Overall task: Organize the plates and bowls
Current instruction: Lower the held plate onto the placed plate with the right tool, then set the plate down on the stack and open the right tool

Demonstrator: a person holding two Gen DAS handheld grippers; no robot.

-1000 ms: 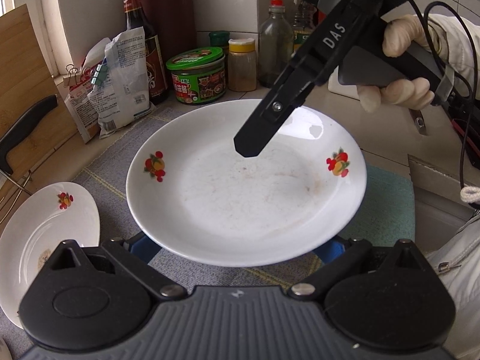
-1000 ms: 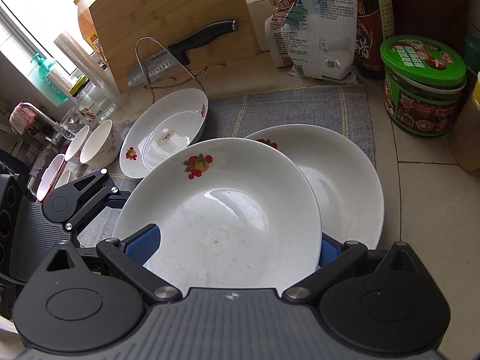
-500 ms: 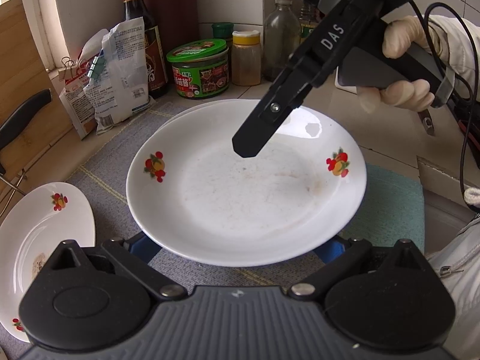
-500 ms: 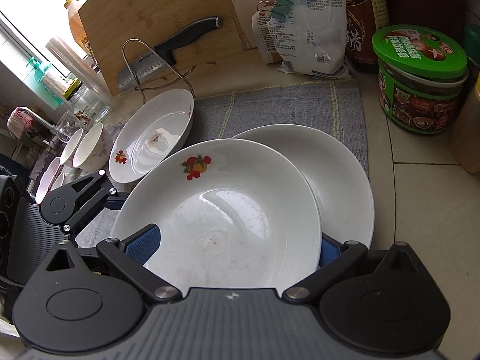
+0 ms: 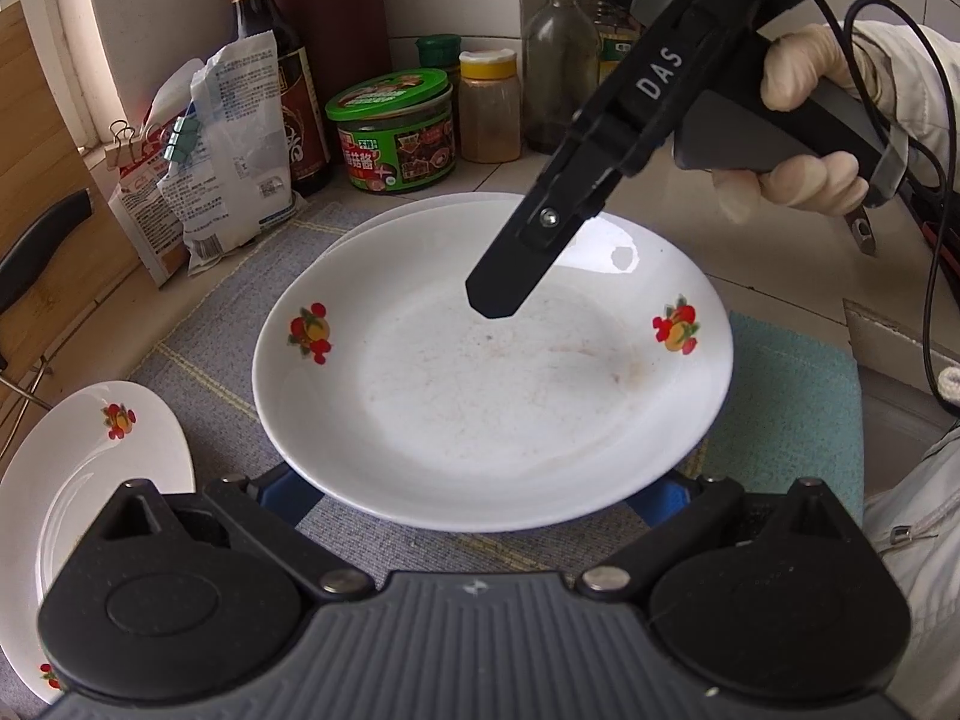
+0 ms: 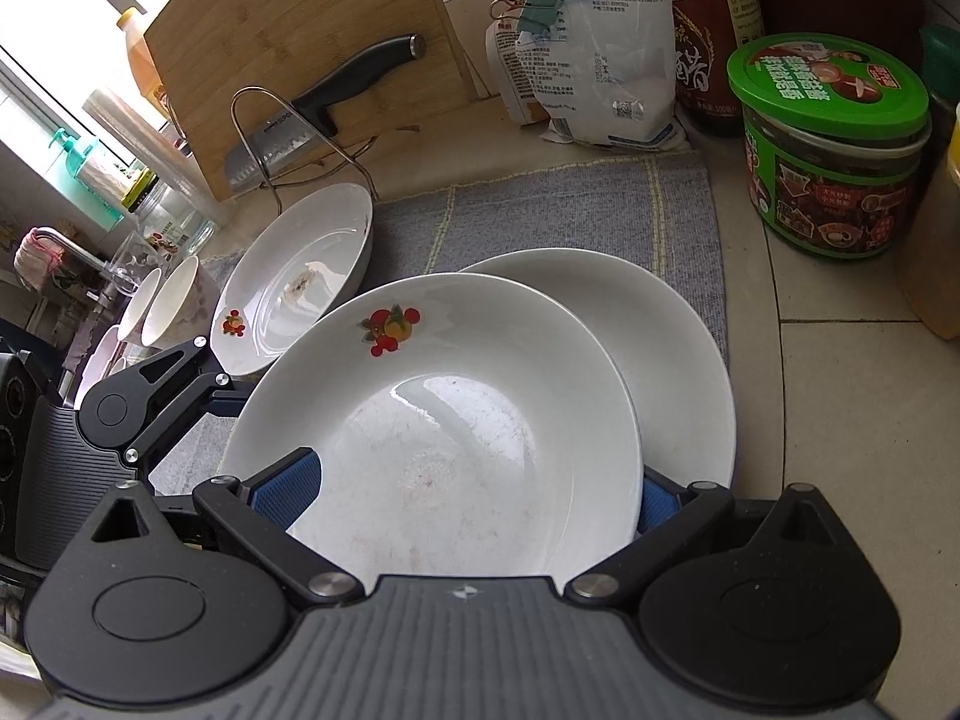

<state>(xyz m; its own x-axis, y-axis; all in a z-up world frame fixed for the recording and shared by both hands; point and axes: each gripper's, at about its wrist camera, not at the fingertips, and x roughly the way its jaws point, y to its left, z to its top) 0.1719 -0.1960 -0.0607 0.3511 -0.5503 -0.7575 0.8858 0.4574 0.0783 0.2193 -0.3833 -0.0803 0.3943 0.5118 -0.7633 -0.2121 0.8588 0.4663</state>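
Roughly midway, by my reading: a fruit-patterned plate (image 5: 492, 384) is held above a plain white plate (image 6: 666, 354) that lies flat on the grey mat (image 6: 570, 210), overlapping most of it but offset toward the near left, not yet nested. Both grippers flank this upper plate. The left gripper (image 5: 480, 492) has its blue pads at the plate's near rim, fingers spread wide to either side; whether they clamp the rim or merely cradle it I cannot tell, since the plate hides the contact. The right gripper (image 6: 474, 498) sits likewise at the opposite rim, blue pads at both sides, grip equally unreadable. In the left wrist view one finger (image 5: 510, 276) of the right gripper hangs over the plate's middle. Left to do, judging from the layout: settle this plate squarely on the lower one, then gather a third plate (image 6: 294, 282) lying apart at the far left on the mat, and the small bowls (image 6: 168, 306) beyond it by the sink edge. Contents: the held plate carries only faint reddish smears; the third plate shows a small brownish residue at its centre; the bowls' insides are too small to read.
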